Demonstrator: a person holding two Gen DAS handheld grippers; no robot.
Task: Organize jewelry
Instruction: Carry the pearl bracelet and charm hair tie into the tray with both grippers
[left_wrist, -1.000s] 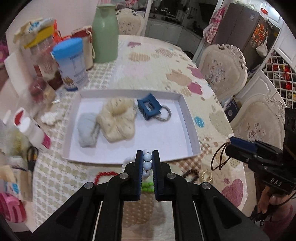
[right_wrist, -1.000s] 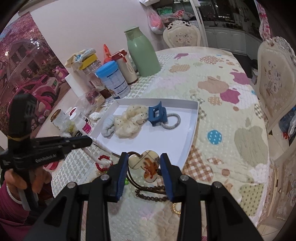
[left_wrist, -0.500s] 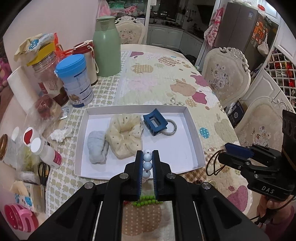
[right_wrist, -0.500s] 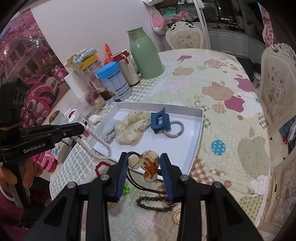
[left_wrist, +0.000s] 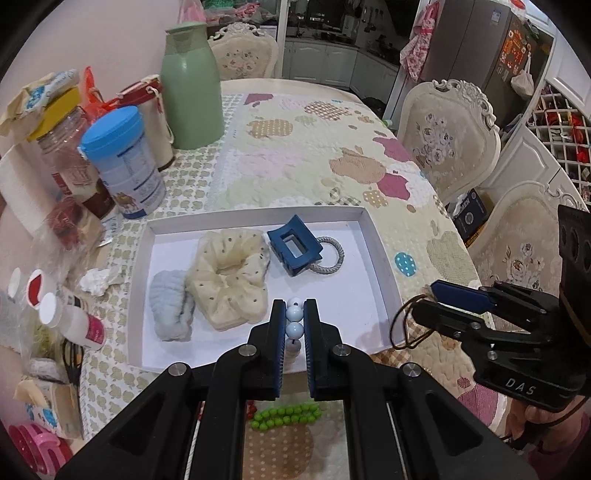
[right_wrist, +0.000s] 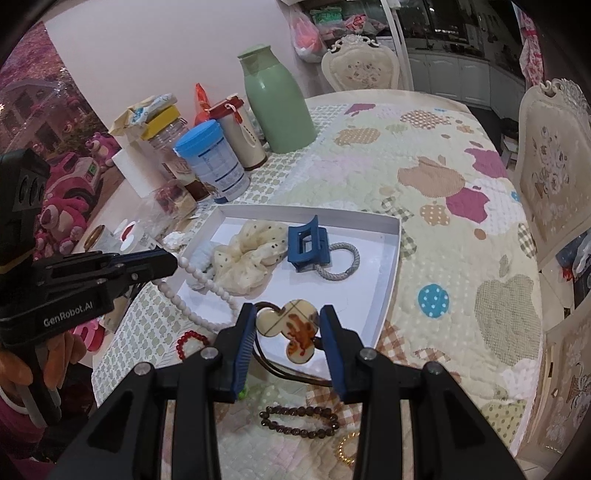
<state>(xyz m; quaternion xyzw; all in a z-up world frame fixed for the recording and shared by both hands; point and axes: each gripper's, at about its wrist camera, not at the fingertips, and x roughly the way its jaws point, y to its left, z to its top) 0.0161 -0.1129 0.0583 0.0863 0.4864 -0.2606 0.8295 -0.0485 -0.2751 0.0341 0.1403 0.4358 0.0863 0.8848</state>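
My left gripper (left_wrist: 294, 314) is shut on a white bead necklace (left_wrist: 294, 320), held above the near edge of the white tray (left_wrist: 380, 254); the strand hangs down in the right wrist view (right_wrist: 199, 291). My right gripper (right_wrist: 288, 317) is shut on a cream and orange hair tie charm (right_wrist: 291, 328) with a dark elastic, over the tray's near corner. The tray (right_wrist: 391, 266) holds a cream scrunchie (left_wrist: 229, 277), a blue-grey scrunchie (left_wrist: 168, 306), a blue claw clip (left_wrist: 293, 249) and a grey hair ring (left_wrist: 332, 258).
On the quilted cloth near me lie a green bead bracelet (left_wrist: 286, 415), a red bead bracelet (right_wrist: 188, 341), a brown bead bracelet (right_wrist: 299, 421) and a gold ring (right_wrist: 347, 448). A green flask (left_wrist: 190, 85), blue-lidded tin (left_wrist: 123, 162), jars and bottles crowd the left. Chairs stand right.
Both grippers have risen and moved forward toward the tray with their loads. The necklace has come up off the table and now hangs from my left gripper.
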